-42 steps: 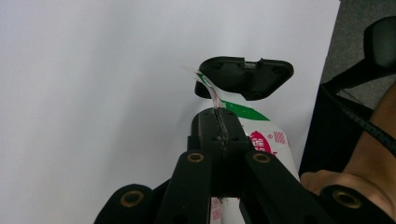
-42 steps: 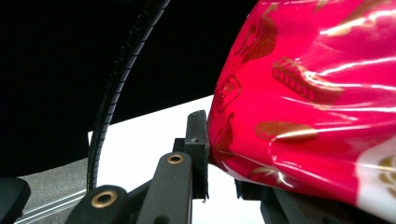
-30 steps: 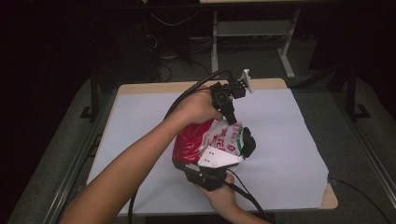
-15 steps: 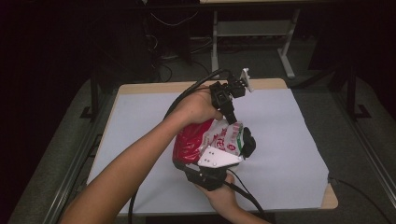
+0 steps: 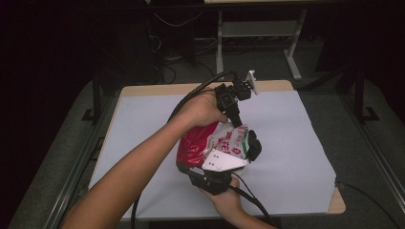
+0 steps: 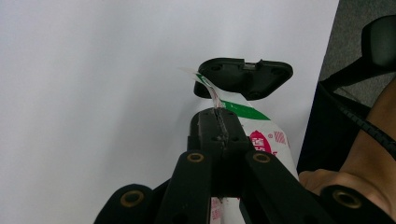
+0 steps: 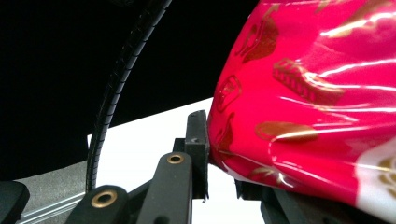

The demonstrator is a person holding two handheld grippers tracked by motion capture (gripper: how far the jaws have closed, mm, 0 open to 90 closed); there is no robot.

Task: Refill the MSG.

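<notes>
Left claw [image 6: 219, 123] pinching snack bag [image 5: 217, 143] top seam shut at 12 o'clock; right claw [image 7: 219, 154] gripping its body; seam risks tearing unevenly, spilling onto surface [image 5: 296, 138].

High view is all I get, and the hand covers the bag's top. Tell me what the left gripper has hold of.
Observer: The left gripper is shut on the flat top edge of the bag, right by its green stripe.
Operator: Now give me the right gripper's grip.
Observer: The right gripper is clamped on the shiny red side of the bag, which bulges out past the pad.
Operator: Say how near the two grips are.
Observer: Close. In the left gripper view, one right jaw sits just beyond the left jaws, at the bag's top corner.
</notes>
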